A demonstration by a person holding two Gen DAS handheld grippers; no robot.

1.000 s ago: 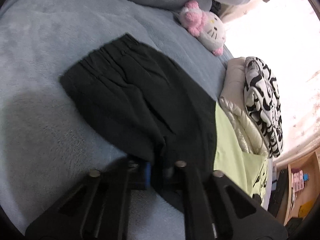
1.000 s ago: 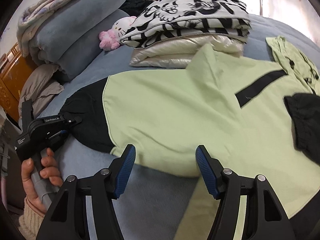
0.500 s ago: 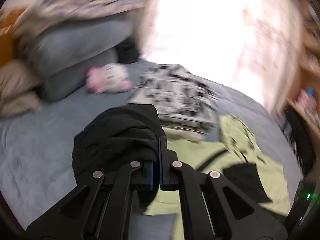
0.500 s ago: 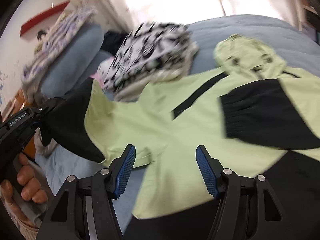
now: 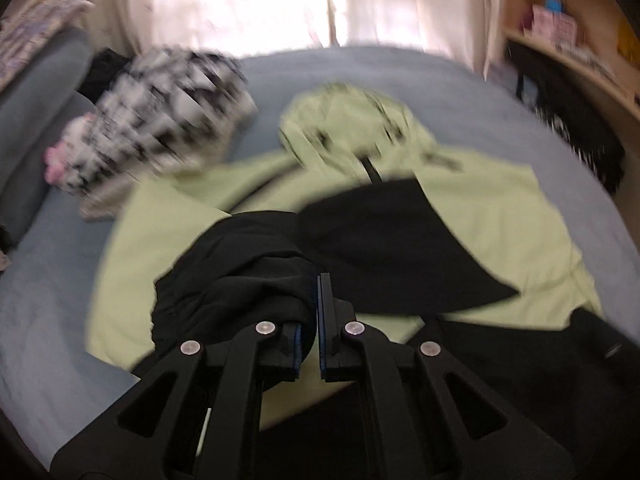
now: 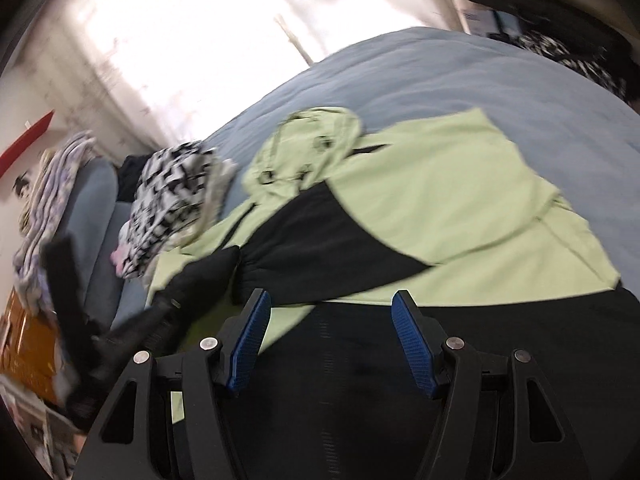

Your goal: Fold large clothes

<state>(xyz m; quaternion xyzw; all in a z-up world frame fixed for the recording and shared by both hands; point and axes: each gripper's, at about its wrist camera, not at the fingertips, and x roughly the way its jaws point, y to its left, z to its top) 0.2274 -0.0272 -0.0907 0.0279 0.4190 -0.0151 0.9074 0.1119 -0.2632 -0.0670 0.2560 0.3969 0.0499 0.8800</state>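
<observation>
A light-green hooded jacket (image 5: 500, 220) with black sleeves and a black hem lies spread on the blue-grey bed (image 5: 440, 80), hood (image 5: 348, 124) toward the window. One black sleeve (image 5: 380, 232) lies folded across its chest. My left gripper (image 5: 314, 280) is shut on the cuff of the other black sleeve (image 5: 240, 272), held bunched above the green body. In the right wrist view the jacket (image 6: 440, 184) fills the middle, and the blurred left gripper (image 6: 160, 308) holds that sleeve (image 6: 208, 268) at the left. My right gripper (image 6: 331, 296) hangs open over the black hem (image 6: 520, 320), nothing between its fingers.
A folded black-and-white patterned garment (image 5: 168, 100) on a pale stack sits left of the hood, with a pink plush toy (image 5: 56, 160) beside it. Grey-blue bedding (image 5: 36, 92) is piled at the far left. Wooden shelves (image 5: 580, 40) stand at the right, past the bed's edge.
My left gripper has lifted the black sleeve off the bed and carried it right, over the green body. The right gripper, still open, has swung from the green hem edge to the black hem.
</observation>
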